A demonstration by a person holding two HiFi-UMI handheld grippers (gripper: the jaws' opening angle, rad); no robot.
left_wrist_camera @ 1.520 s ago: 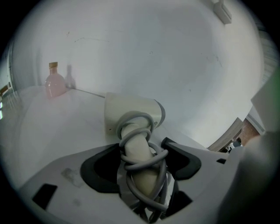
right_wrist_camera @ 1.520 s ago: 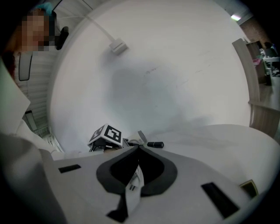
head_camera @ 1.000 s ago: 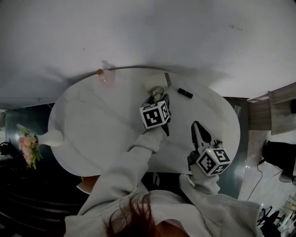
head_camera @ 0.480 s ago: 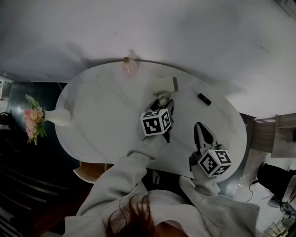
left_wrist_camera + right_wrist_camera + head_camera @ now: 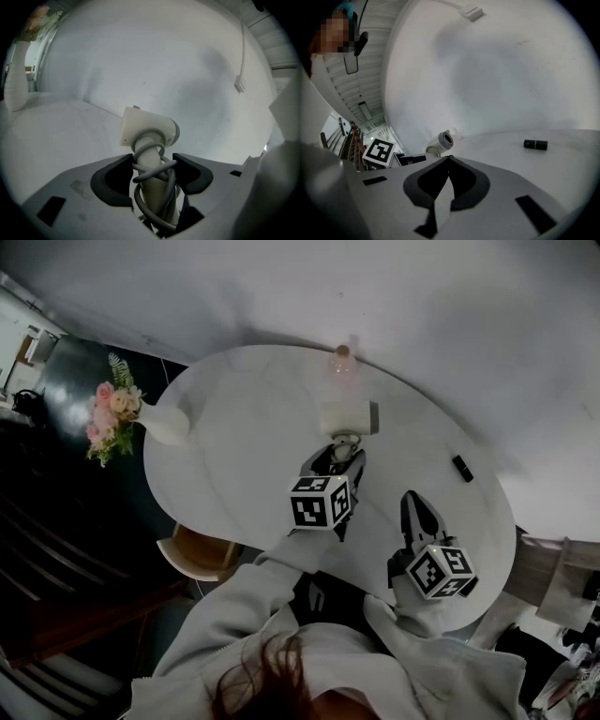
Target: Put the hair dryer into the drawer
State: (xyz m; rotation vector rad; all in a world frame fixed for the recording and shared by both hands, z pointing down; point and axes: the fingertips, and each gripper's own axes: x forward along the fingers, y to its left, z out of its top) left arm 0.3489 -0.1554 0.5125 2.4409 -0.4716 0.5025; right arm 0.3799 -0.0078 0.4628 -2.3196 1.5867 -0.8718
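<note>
Over the white table (image 5: 234,456), the left gripper (image 5: 152,165) clamps the hair dryer (image 5: 147,127) by its cord-wrapped handle while the right gripper (image 5: 448,161) is closed on nothing, so the carry should be steady, the cord (image 5: 154,180) snug, toward a drawer unseen here.

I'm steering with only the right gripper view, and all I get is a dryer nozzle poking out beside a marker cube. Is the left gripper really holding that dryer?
Observer: Yes. The left gripper view shows the left gripper clamped on the hair dryer at its handle, with the grey cord wound round it.
Operator: What's on the table outside my view?
Observer: The head view shows a white vase with flowers at the table's left edge.
</note>
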